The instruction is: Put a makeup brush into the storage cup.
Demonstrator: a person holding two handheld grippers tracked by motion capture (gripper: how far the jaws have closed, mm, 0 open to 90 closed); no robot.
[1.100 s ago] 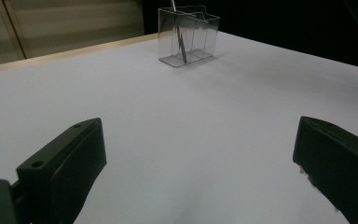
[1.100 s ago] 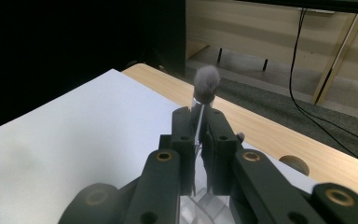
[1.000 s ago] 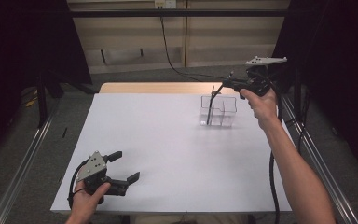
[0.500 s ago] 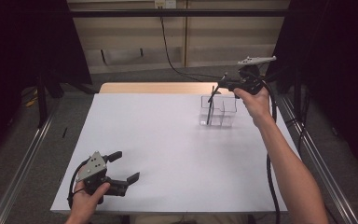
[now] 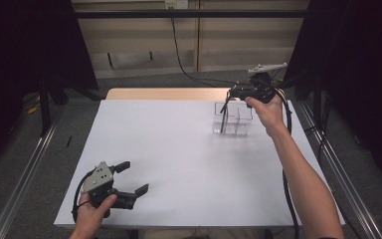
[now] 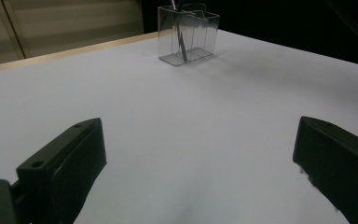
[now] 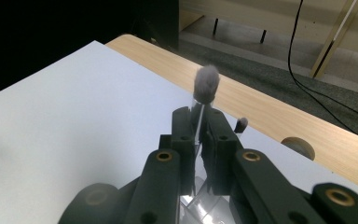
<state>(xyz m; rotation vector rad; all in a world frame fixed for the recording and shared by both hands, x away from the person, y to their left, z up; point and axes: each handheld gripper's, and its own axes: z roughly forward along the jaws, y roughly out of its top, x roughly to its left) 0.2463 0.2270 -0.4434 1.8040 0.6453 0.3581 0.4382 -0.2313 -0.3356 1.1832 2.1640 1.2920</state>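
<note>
My right gripper (image 5: 235, 92) hangs over the clear divided holder (image 5: 234, 120) at the table's far right. It is shut on a thin dark brush (image 5: 225, 113), which slants down into the holder's left part. In the right gripper view the jaws pinch the stem and the brush's grey fluffy head (image 7: 206, 84) sticks out past my right gripper (image 7: 200, 122). My left gripper (image 5: 134, 178) rests near the front left corner, open and holding nothing. In the left gripper view the holder (image 6: 189, 35) stands far off with the brush stem (image 6: 182, 42) inside it, beyond my left gripper (image 6: 200, 158).
A white sheet (image 5: 179, 164) covers the table, with a strip of bare wood (image 5: 164, 93) along the far edge. A second small dark tip (image 7: 240, 124) shows just beside the right jaws. Metal rails (image 5: 338, 164) run along both sides, and a black cable (image 5: 179, 55) crosses the floor behind.
The right hand has come a little leftward and down with the brush, bringing it lower in the holder. The left gripper has stayed where it was.
</note>
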